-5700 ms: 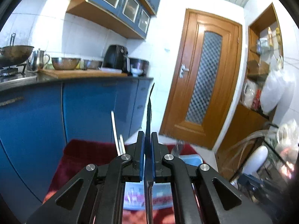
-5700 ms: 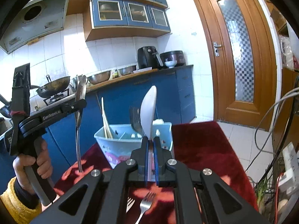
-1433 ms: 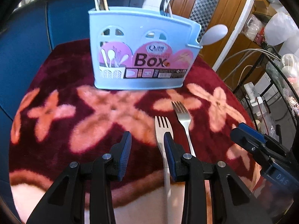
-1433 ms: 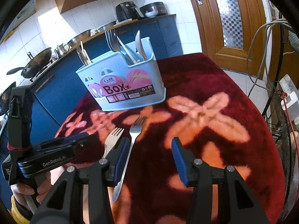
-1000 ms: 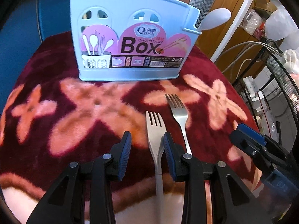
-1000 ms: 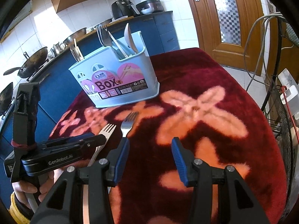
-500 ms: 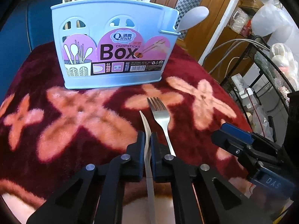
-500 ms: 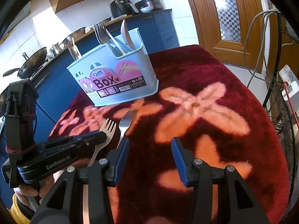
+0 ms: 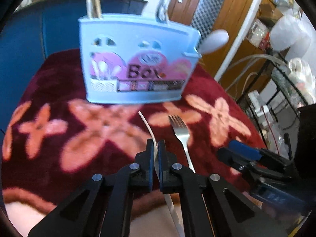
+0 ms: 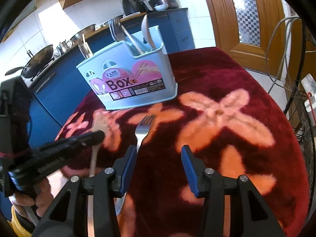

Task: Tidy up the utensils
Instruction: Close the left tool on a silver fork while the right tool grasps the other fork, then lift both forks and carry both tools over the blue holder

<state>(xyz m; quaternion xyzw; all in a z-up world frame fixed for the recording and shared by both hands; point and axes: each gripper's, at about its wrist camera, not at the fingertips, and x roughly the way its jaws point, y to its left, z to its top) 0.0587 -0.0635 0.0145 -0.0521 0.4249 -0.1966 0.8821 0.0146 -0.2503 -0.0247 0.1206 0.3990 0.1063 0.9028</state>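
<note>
A light blue utensil box (image 9: 136,59) stands on the dark red flowered cloth (image 9: 49,83); it also shows in the right wrist view (image 10: 130,79), holding several utensils. My left gripper (image 9: 156,148) is shut on a fork (image 9: 147,122), seen edge-on, lifted off the cloth; in the right wrist view that fork (image 10: 97,130) looks blurred. A second fork (image 9: 180,132) lies flat on the cloth, also in the right wrist view (image 10: 143,130). My right gripper (image 10: 159,162) is open and empty, its left finger (image 10: 128,165) beside that fork's handle.
Blue kitchen cabinets (image 10: 59,79) with pans stand behind the table. A wooden door (image 10: 248,15) is at the back right. Cables and a wire rack (image 10: 304,118) are off the table's right edge. The left gripper's body (image 10: 49,154) is left of my right gripper.
My left gripper closed on the left fork and has lifted it, turning it edge-on. The right gripper stays open and has shifted little.
</note>
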